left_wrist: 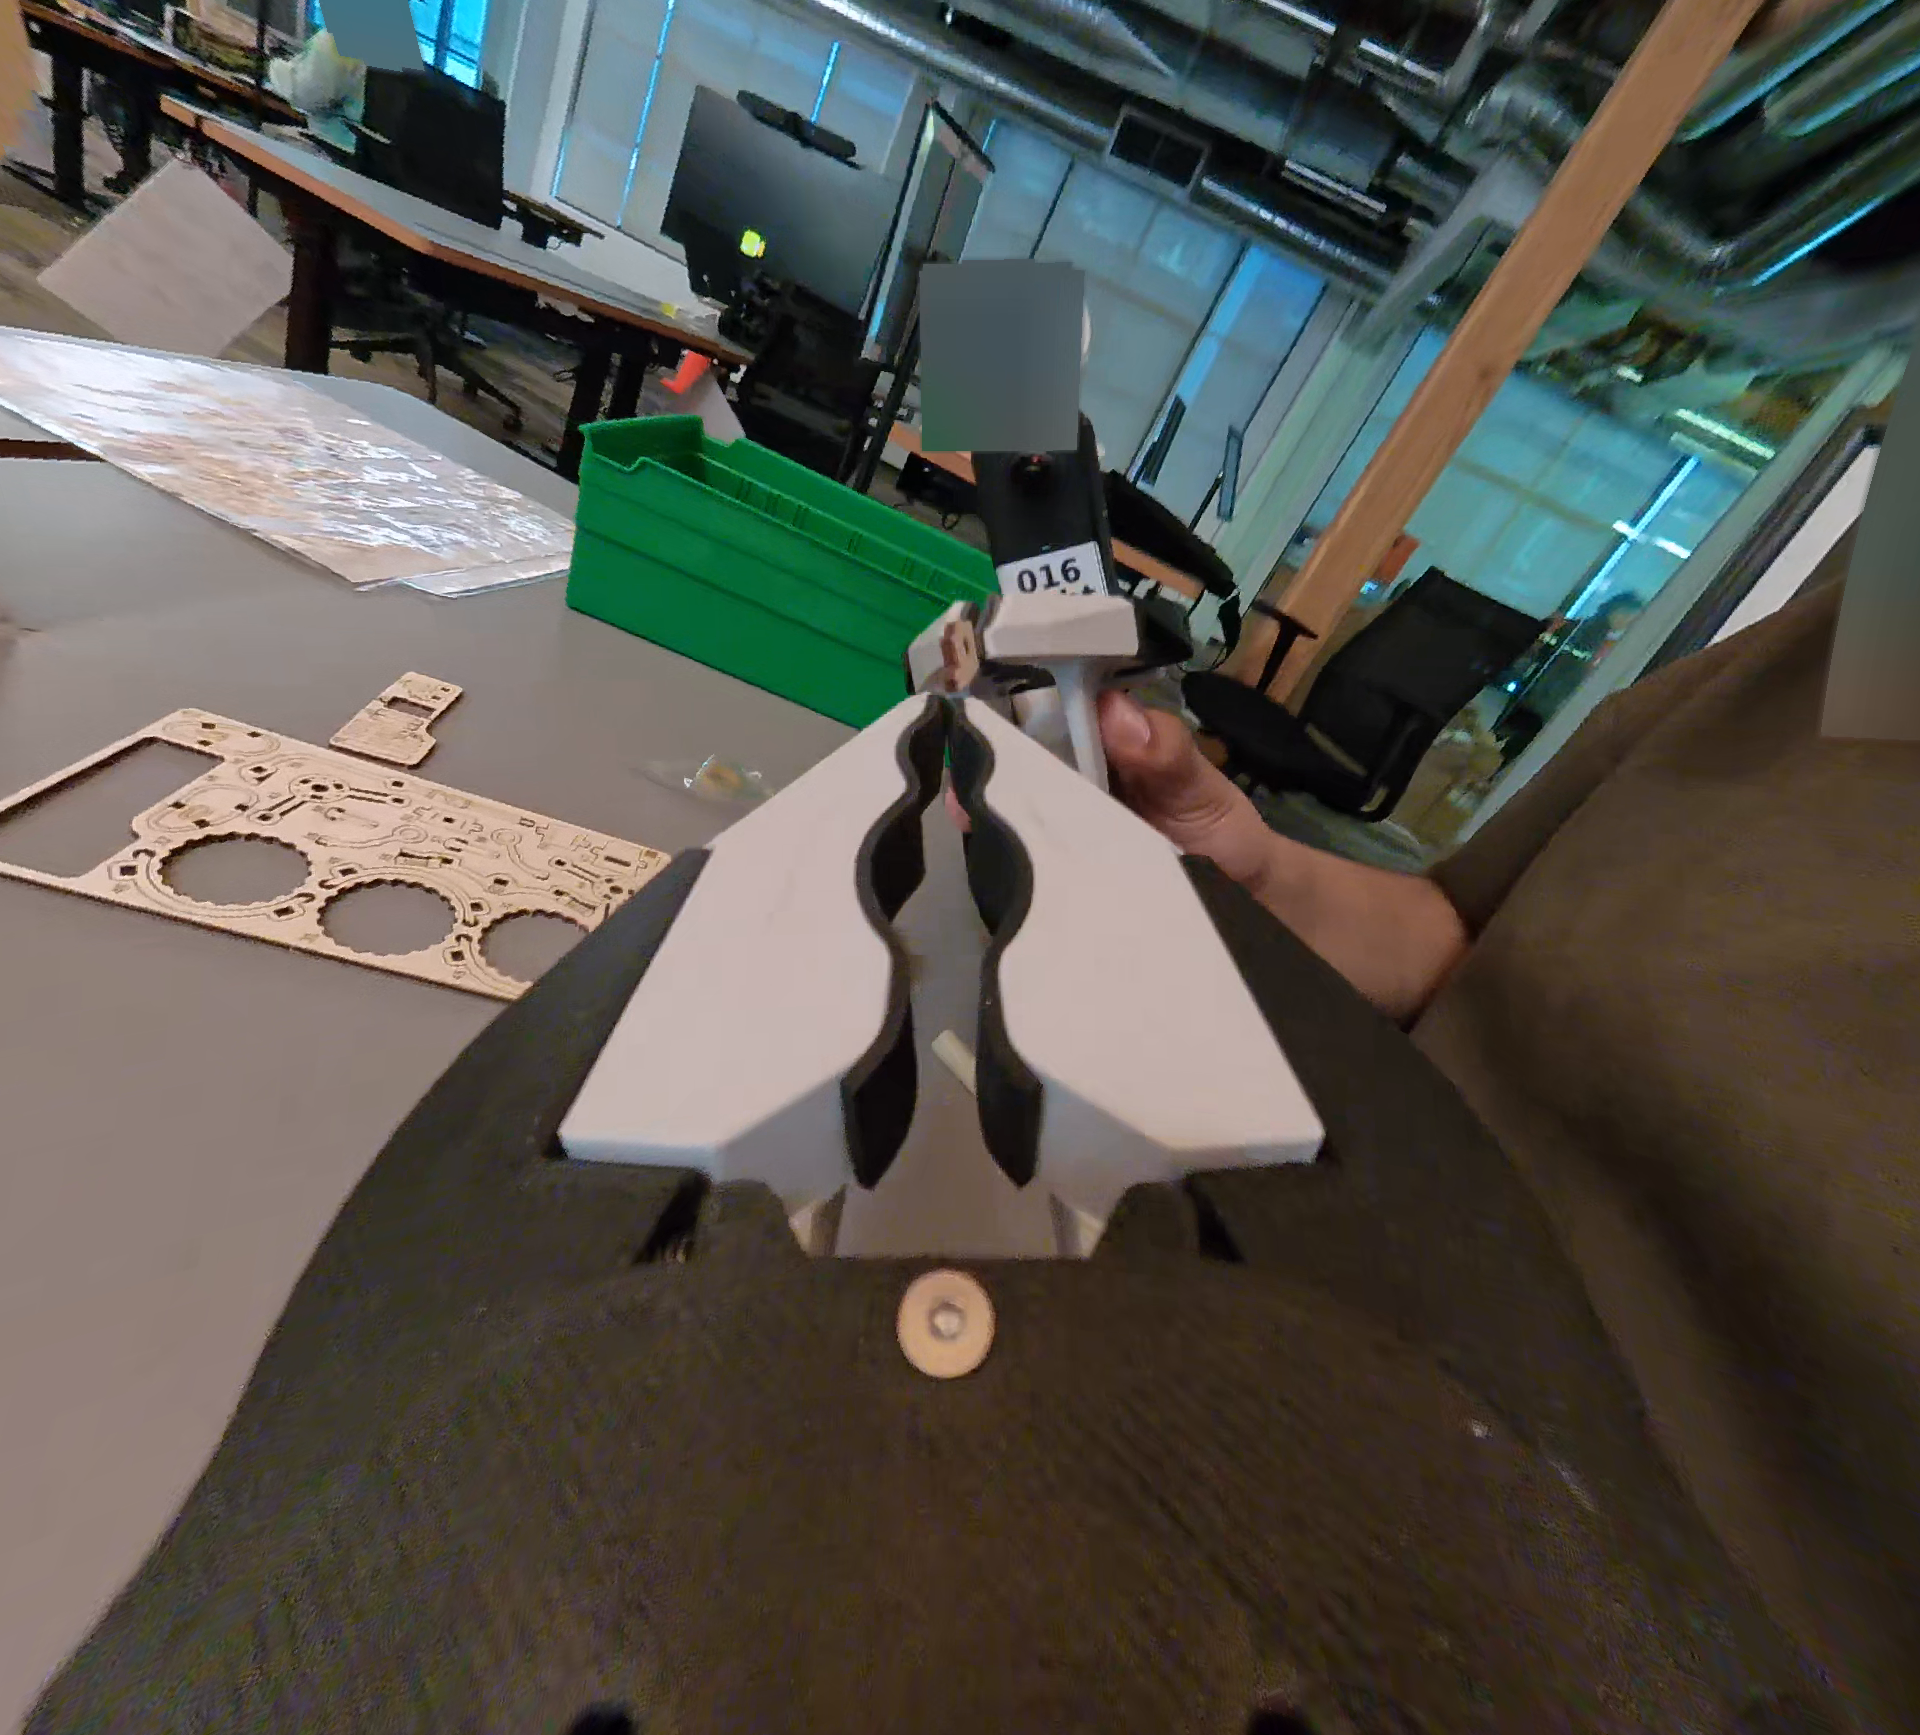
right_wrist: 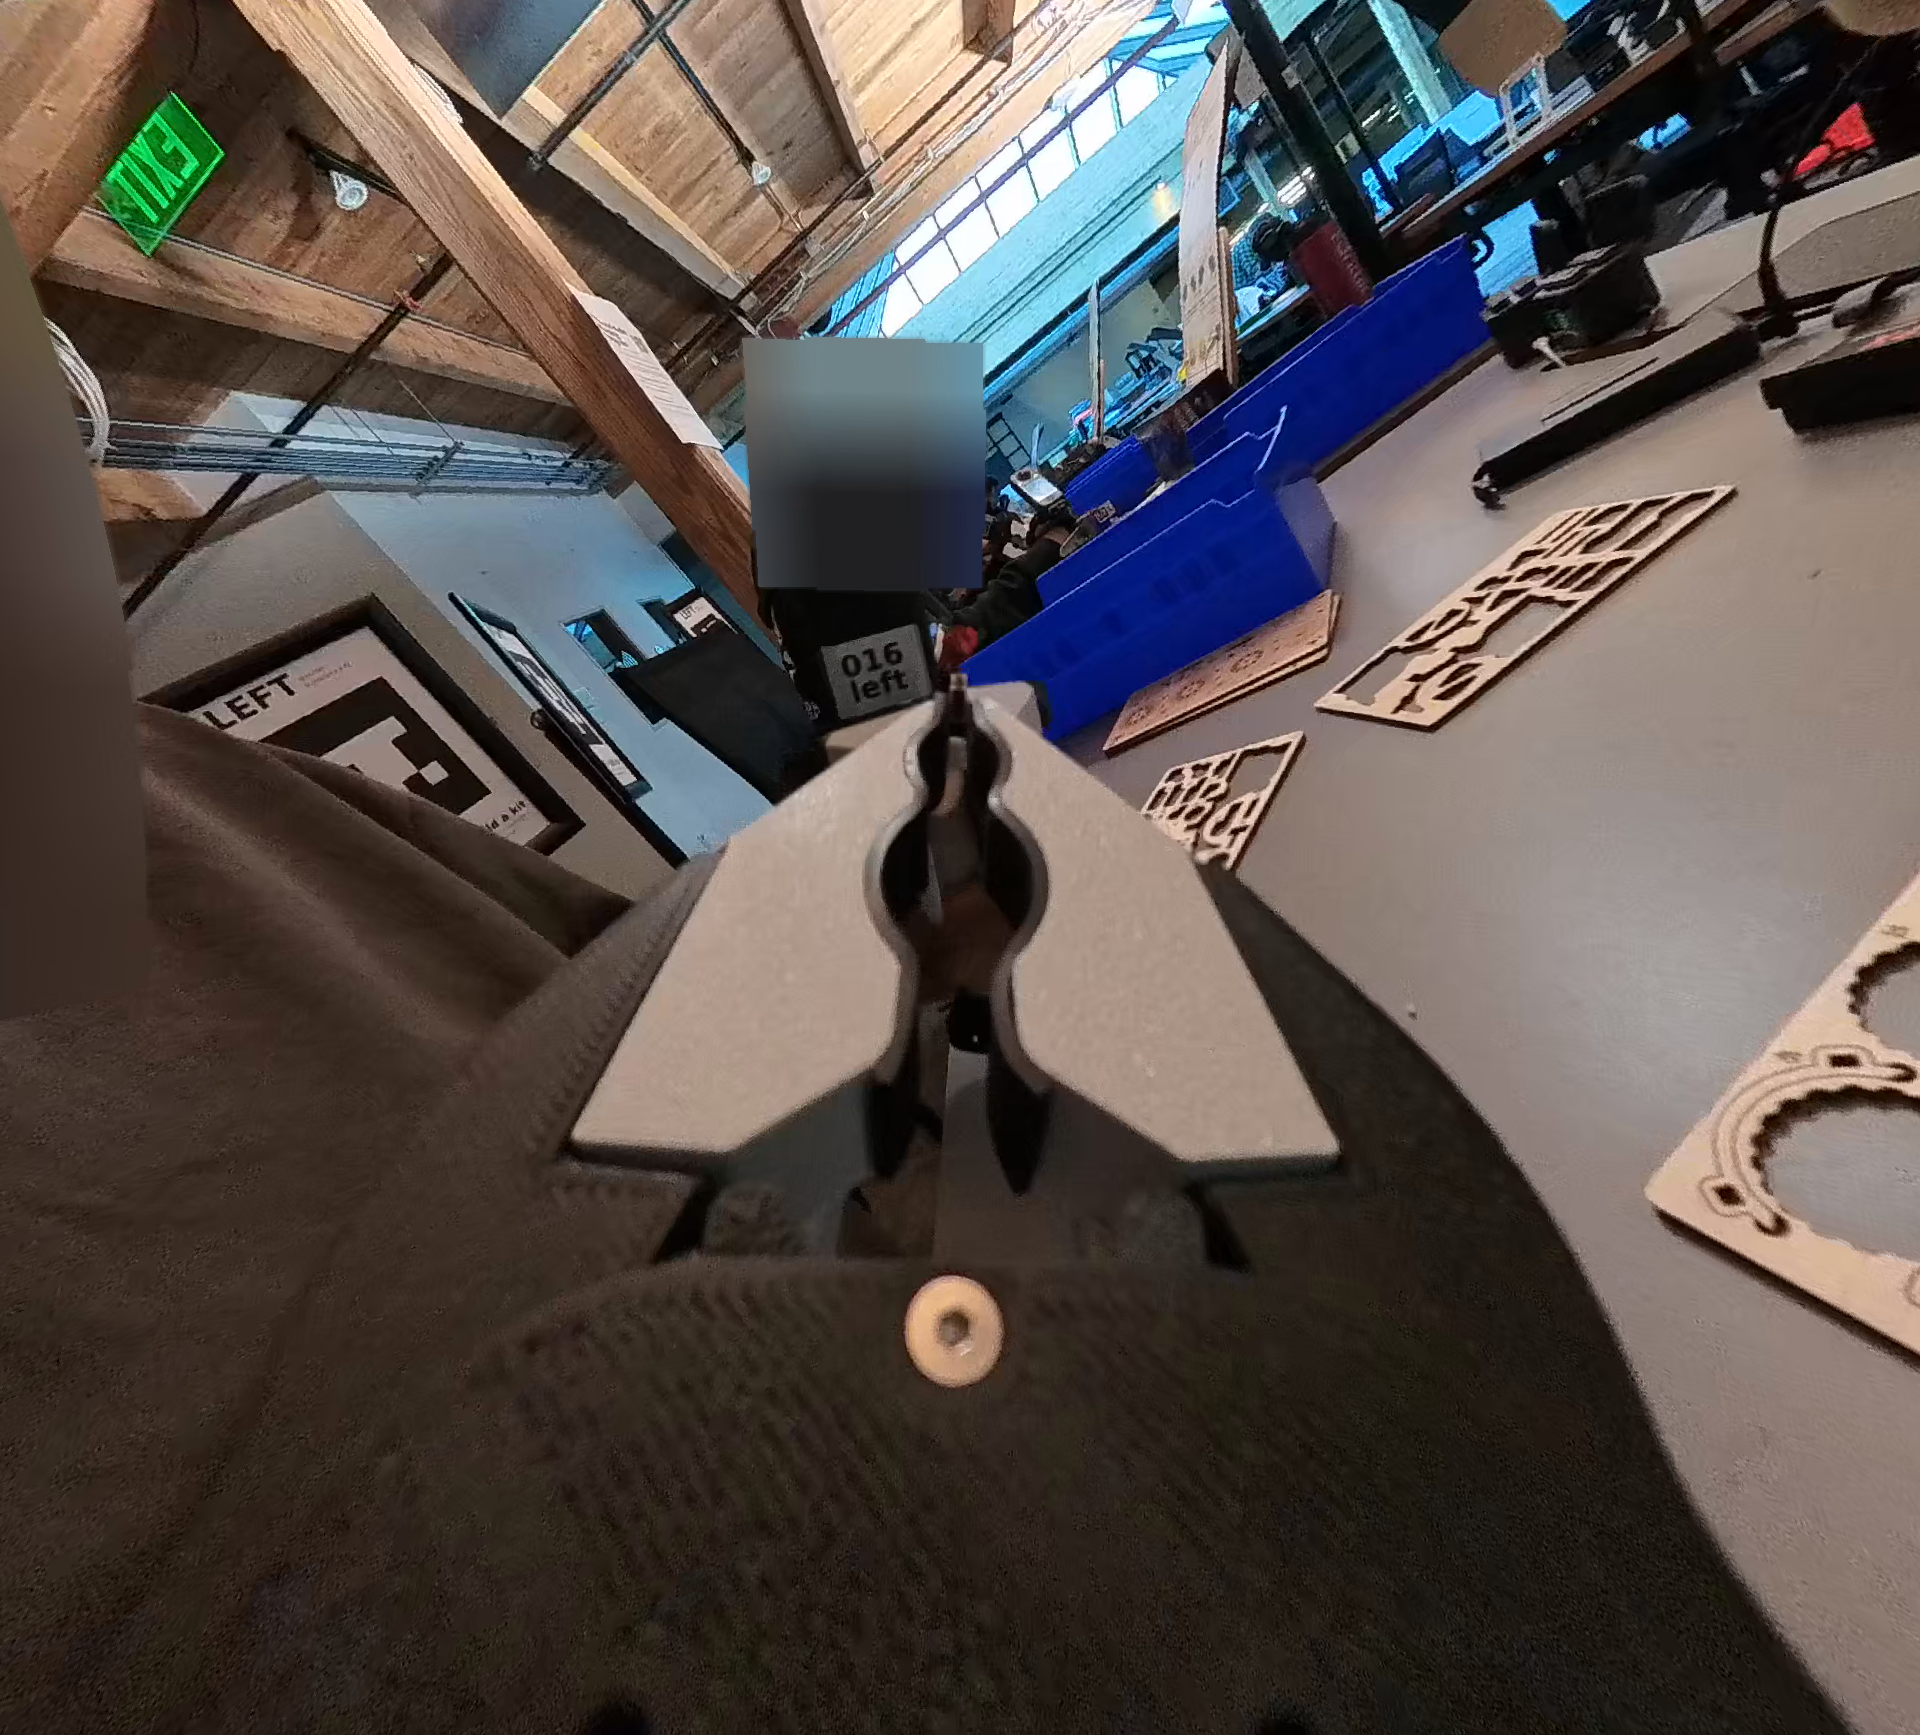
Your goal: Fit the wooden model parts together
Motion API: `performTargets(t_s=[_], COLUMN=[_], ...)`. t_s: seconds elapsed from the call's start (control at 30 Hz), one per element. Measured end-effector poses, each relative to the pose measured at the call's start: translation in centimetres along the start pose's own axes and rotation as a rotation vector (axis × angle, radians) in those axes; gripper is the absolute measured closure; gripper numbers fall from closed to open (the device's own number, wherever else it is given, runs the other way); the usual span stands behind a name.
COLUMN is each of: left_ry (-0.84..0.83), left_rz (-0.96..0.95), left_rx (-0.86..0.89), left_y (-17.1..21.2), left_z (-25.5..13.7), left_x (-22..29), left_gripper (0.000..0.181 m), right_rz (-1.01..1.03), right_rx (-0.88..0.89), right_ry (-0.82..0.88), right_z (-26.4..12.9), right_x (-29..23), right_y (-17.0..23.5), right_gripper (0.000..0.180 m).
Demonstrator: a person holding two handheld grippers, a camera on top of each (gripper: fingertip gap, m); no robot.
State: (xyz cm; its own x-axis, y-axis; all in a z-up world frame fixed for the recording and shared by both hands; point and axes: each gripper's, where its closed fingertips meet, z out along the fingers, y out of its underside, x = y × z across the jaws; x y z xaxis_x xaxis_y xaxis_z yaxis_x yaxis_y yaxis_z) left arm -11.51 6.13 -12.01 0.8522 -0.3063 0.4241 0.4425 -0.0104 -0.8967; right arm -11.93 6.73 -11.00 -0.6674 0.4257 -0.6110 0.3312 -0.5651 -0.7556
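White number label (left_wrist: 1049, 579) on right gripper (left_wrist: 961, 662); writing omitted.

Items bearing legible print:
- White label (left_wrist: 1049, 581): on the black body of the right gripper (left_wrist: 961, 651), far centre.
- Grey label (right_wrist: 873, 672): on the black body of the left gripper (left_wrist: 940, 711), far centre.
- Green lit sign (right_wrist: 161, 173): wooden beam, upper left.
- Framed black-and-white poster (right_wrist: 364, 740): left wall.
- White paper notice (right_wrist: 644, 366): wooden post; print too small to read.

Grey table (left_wrist: 260, 1114), wooden sheets (left_wrist: 312, 854), green bin (left_wrist: 748, 584)
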Motion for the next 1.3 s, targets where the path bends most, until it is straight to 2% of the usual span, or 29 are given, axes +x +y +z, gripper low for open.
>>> performTargets(t_s=[0.8,1.17,1.2,1.27,1.3], left_ry=[0.080,0.112,0.118,0.121,0.126], left_rz=[-0.166,-0.263,-0.291,-0.357,-0.390], left_rx=[0.020,-0.009,-0.018,-0.026,-0.029], left_y=[-0.1,0.4,0.5,0.7,0.8], left_z=[-0.3,-0.5,-0.5,-0.6,-0.7], left_x=[-0.1,-0.5,-0.7,-1.1,-1.4], left_gripper=[0.178,0.181,0.181,0.181,0.181], right_rz=[-0.047,-0.155,-0.165,-0.211,-0.256], right_rx=[-0.098,-0.179,-0.190,-0.195,-0.192], right_ry=[0.016,0.068,0.066,0.044,0.040], right_z=[0.6,0.7,0.6,0.4,0.2], right_x=[0.4,0.9,0.9,0.7,0.6], right_y=[1.7,2.7,2.8,2.6,2.3], right_gripper=[0.180,0.179,0.176,0.148,0.142])
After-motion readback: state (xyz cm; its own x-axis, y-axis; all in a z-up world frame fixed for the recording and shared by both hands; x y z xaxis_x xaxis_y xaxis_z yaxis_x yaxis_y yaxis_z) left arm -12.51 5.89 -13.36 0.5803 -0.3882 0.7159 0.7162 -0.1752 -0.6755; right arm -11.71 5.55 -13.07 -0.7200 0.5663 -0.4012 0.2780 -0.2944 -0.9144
